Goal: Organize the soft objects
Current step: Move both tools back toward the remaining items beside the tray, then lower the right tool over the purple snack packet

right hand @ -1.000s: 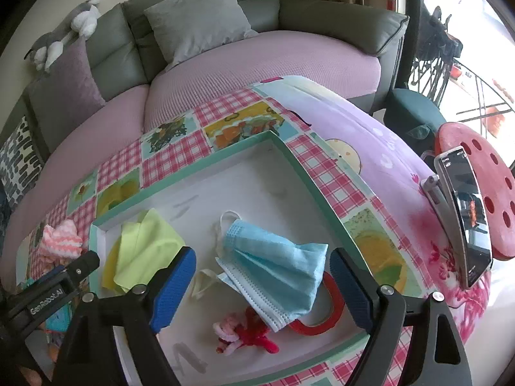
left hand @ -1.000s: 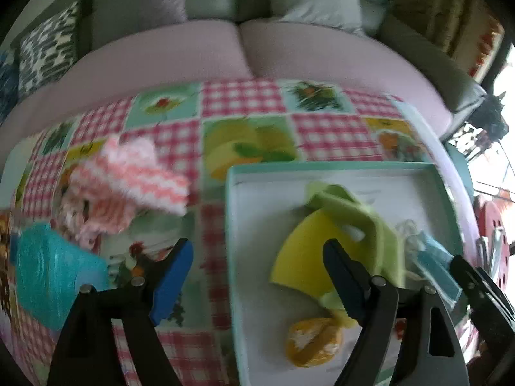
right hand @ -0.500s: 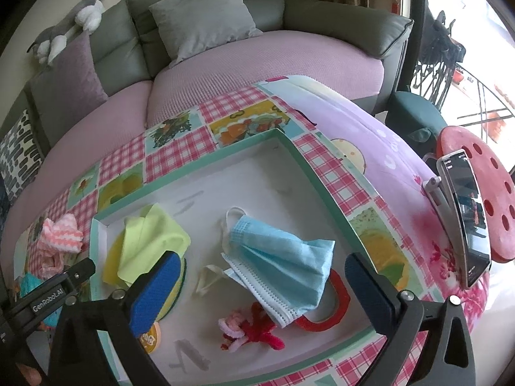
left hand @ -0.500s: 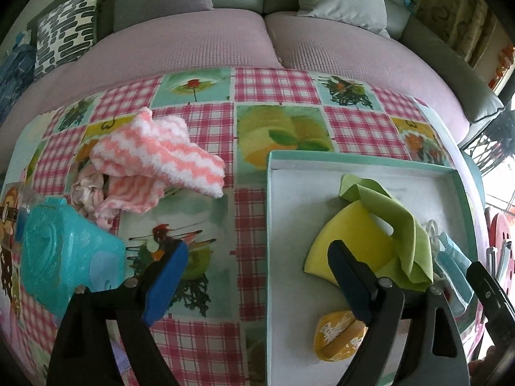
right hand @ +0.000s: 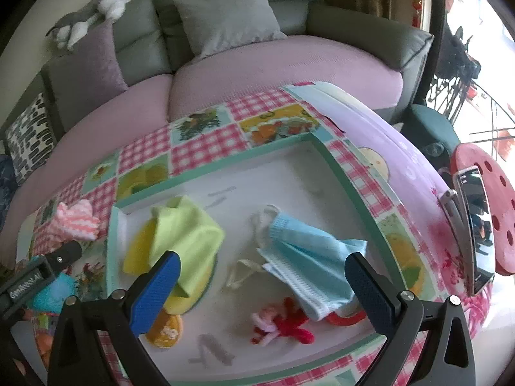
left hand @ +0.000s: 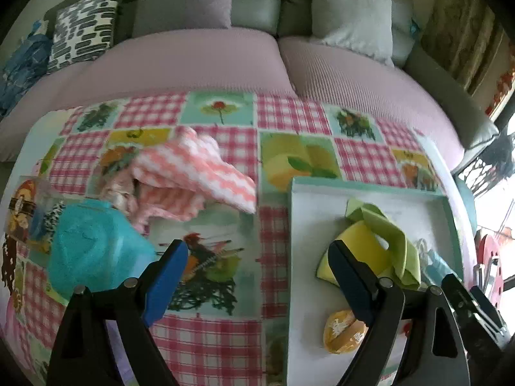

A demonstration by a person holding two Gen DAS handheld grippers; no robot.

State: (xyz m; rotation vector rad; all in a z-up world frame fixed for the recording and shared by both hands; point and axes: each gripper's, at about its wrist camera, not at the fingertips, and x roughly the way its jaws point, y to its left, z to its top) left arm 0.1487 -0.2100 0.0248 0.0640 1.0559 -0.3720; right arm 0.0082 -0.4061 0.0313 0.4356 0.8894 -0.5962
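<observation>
Tray holds green cloth and mask; pink towel, centre-left, remains outside; left gripper and right gripper fingers spread, empty

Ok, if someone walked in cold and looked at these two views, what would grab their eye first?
Probably the white tray with its green rim on the checked tablecloth, holding a blue face mask near the middle and a lime green cloth draped over a yellow sponge at its left. Outside it lies a pink-and-white zigzag cloth. Both the left gripper and right gripper hover open.
</observation>
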